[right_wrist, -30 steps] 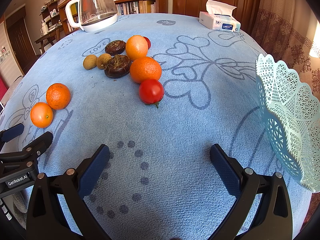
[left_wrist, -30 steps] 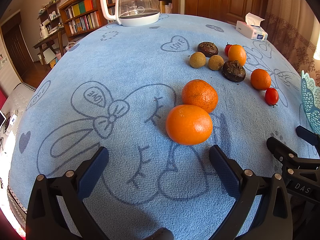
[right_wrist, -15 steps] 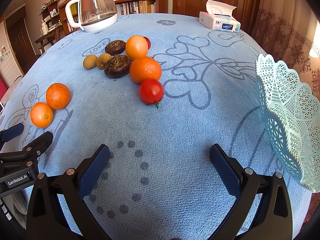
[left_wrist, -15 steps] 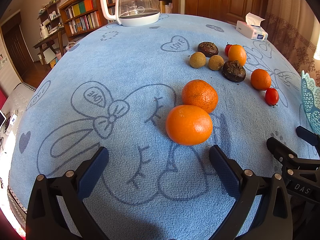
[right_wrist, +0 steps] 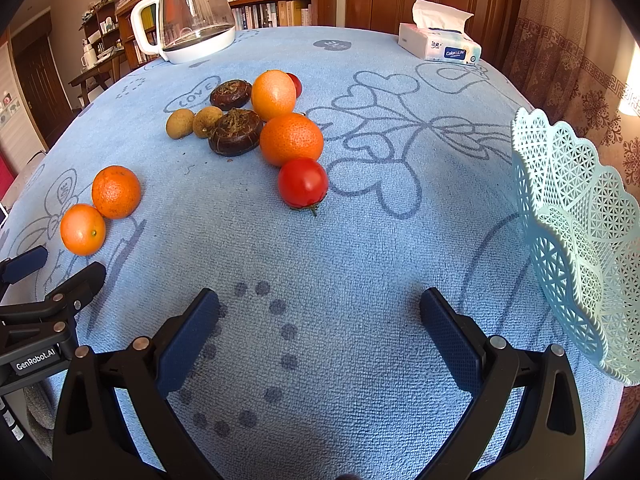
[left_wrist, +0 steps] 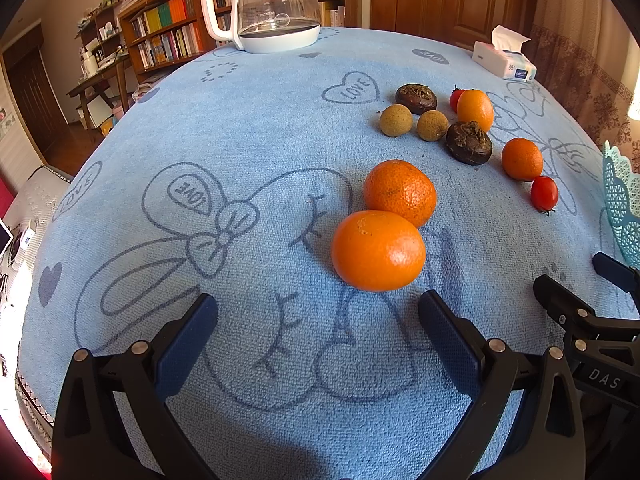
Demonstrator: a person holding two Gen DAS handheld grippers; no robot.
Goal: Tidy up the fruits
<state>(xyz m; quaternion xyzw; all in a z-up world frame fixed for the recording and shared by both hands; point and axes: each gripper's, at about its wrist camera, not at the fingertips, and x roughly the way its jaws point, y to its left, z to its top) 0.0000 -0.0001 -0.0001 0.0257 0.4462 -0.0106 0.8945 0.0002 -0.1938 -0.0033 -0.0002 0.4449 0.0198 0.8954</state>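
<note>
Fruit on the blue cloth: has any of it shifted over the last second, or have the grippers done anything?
Nothing visibly changed. The left gripper and the right gripper stay open and empty, both oranges lie where they were, and the basket has not moved.

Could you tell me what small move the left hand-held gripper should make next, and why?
Probably ease the left hand-held gripper forward and a little right until its open jaws straddle the nearest orange. That orange lies just ahead of the fingertips, touching a second orange, and no fruit shows in the visible part of the lattice basket, so the nearest fruit seems the sensible first pick.
</note>
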